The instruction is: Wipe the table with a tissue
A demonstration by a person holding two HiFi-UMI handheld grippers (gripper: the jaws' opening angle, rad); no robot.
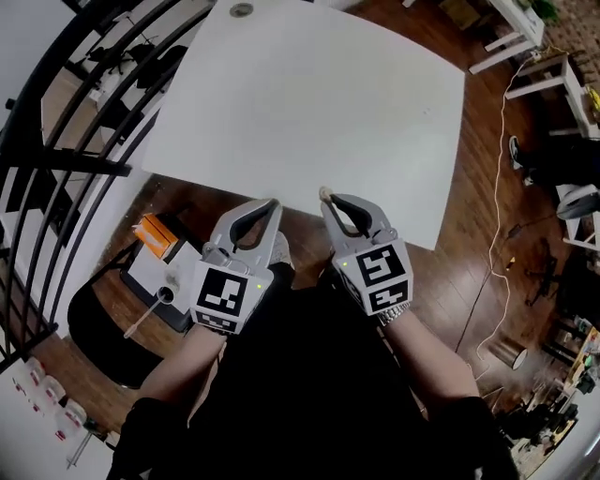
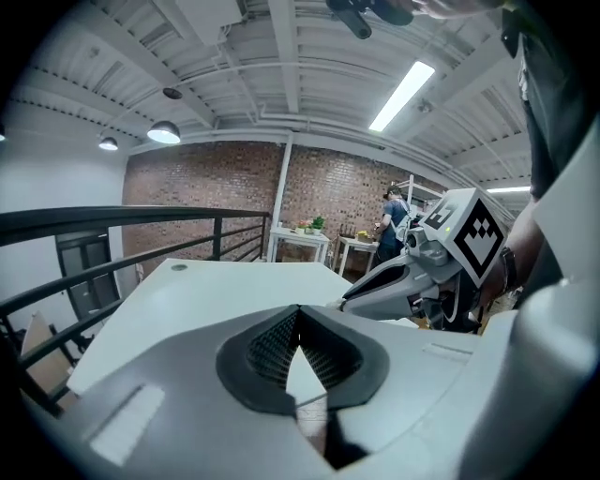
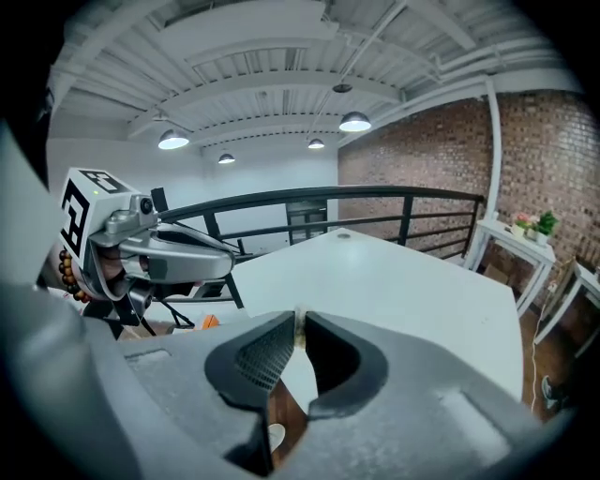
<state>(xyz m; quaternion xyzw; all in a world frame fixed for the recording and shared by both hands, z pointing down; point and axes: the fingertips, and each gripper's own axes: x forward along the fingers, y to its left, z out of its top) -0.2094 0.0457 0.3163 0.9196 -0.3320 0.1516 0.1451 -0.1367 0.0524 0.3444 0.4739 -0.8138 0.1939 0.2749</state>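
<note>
fingers first, left to right. the left fingers (image 2: 299,311) are closed tip to tip with nothing caught between them; only white bench (image 1: 309,103) shows through the gap lower down. the right fingers (image 3: 298,317) are closed as well, and a small pale scrap (image 1: 322,193) sits pinched at their very tip. it may be a bit of tissue, but it is too small to tell. no fuller tissue shows on the bench or beside it.

both pairs hang side by side at the near edge of the bench, tips pointing across it. the gripper views suggest they are raised a little above its top. the top looks bare apart from a round grommet (image 1: 241,9) at the far left corner, and i can pick out no spill or smear. my guess is that no wiping is under way at this moment; whether it is done or not begun, i cannot tell.

only the head view gives the layout: black railing (image 1: 56,159) and an orange-and-white box (image 1: 155,232) on the floor at left, a white cable (image 1: 502,141) trailing at right. the left gripper view catches the right fingers side-on with the scrap at the tip, and a person (image 2: 392,214) far off by a brick wall. the right gripper view shows the left fingers side-on against the railing.
</note>
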